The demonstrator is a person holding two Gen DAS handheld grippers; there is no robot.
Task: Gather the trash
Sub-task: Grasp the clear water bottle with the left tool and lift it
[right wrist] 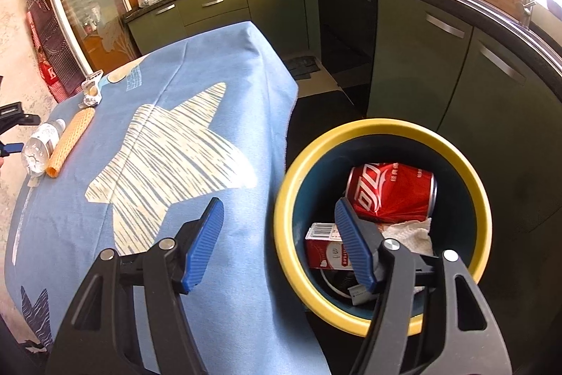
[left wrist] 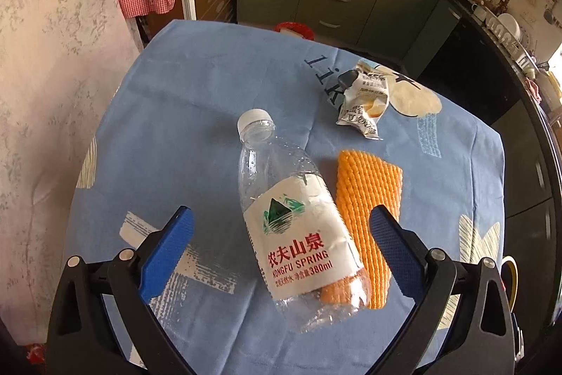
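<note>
An empty clear water bottle point(left wrist: 291, 227) with a white label lies on the blue tablecloth point(left wrist: 182, 115), between the open jaws of my left gripper point(left wrist: 281, 224). An orange foam net sleeve point(left wrist: 365, 217) lies against the bottle's right side. A crumpled white wrapper point(left wrist: 365, 101) lies farther back. My right gripper point(right wrist: 277, 213) is open and empty above the table edge beside a yellow-rimmed bin point(right wrist: 383, 129). The bin holds a red cola can point(right wrist: 393, 188), a red-and-white carton point(right wrist: 323, 248) and a white tissue point(right wrist: 411, 234). Bottle point(right wrist: 40, 143), sleeve point(right wrist: 70, 143) and wrapper point(right wrist: 93, 92) also show far left in the right wrist view.
The table is covered by the blue cloth with star prints point(right wrist: 168, 146). Green kitchen cabinets point(right wrist: 421, 58) and a dark counter run behind and to the right. A red stool point(left wrist: 295, 28) stands past the table's far edge. The bin stands on the dark floor right of the table.
</note>
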